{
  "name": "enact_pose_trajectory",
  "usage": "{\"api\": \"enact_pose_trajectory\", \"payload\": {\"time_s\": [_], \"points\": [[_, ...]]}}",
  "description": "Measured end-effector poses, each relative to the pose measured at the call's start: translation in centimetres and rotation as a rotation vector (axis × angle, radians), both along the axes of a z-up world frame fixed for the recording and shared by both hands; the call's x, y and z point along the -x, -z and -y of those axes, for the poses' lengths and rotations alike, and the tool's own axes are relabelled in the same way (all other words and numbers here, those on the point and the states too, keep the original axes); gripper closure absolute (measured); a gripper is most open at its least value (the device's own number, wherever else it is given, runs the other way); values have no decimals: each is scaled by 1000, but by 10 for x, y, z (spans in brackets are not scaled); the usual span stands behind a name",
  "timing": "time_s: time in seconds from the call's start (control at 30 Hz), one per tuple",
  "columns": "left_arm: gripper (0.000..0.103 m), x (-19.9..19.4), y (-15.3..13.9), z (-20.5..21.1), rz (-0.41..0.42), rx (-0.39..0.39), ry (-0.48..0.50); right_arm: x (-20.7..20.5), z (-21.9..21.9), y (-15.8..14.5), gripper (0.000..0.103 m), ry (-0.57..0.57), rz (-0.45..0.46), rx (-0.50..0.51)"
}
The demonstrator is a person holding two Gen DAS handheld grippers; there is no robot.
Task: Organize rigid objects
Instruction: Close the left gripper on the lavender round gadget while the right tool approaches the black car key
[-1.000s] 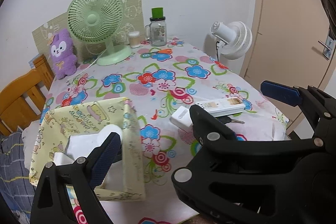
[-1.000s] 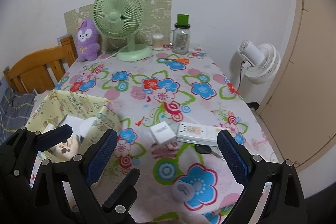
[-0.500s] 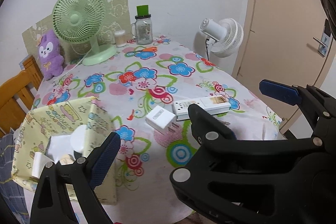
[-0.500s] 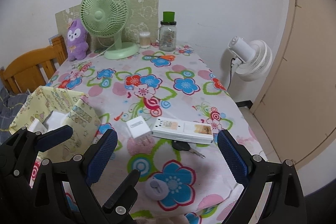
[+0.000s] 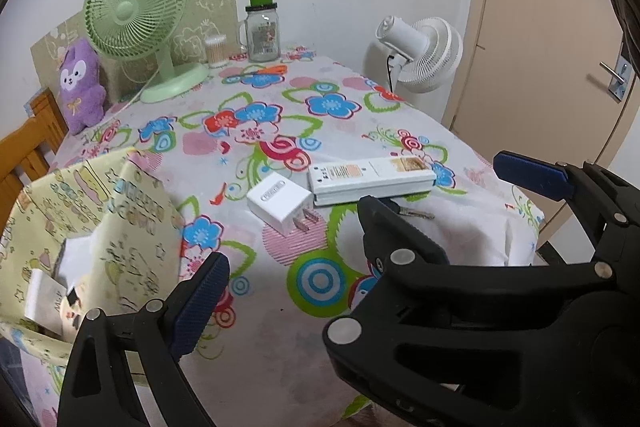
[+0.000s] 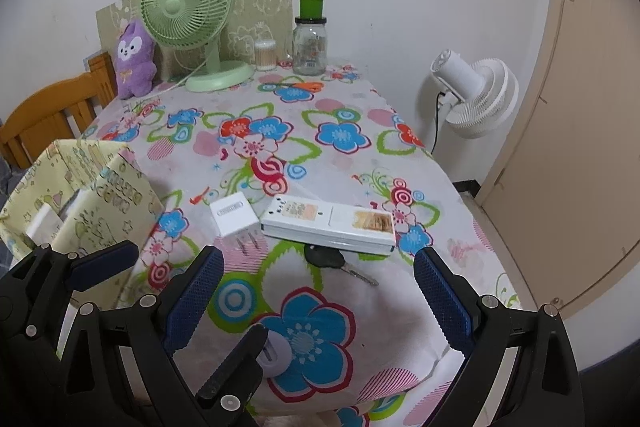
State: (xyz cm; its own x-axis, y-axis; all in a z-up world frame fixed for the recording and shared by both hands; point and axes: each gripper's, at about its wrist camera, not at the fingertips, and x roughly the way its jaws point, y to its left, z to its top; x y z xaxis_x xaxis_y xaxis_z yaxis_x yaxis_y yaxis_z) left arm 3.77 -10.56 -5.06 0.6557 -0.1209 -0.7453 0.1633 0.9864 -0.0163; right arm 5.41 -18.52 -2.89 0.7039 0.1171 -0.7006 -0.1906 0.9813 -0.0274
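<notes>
The right gripper [image 6: 320, 301] hovers above the near edge of the worktop [image 6: 344, 163], its 2 fingers [image 6: 442, 299] spread wide and empty. Between them, further ahead, lie the key [image 6: 326, 259], the white power strip [image 6: 328, 225] and the white charger plug [image 6: 234, 215]. The left gripper [image 5: 360, 227] is also spread wide, with the yellow storage box [image 5: 120, 195] beside its left finger.

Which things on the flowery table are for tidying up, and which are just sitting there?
For the tidying:
- yellow storage box
- white plug adapter
- white power strip
- black-headed key
- small round white thing

Just sitting there:
- green desk fan
- purple plush toy
- glass jar with a green lid
- cotton swab container
- white floor fan
</notes>
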Motion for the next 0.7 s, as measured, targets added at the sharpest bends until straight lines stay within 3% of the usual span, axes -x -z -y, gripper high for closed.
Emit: {"api": "enact_pose_trajectory", "payload": {"time_s": [0.43,0.7], "points": [[6,-2,31,11,-35,-8,27,-2,14,33,6,23,-17,11],[6,0,44,17,-46,-5,40,1,30,53,6,59,-44,-32]]}}
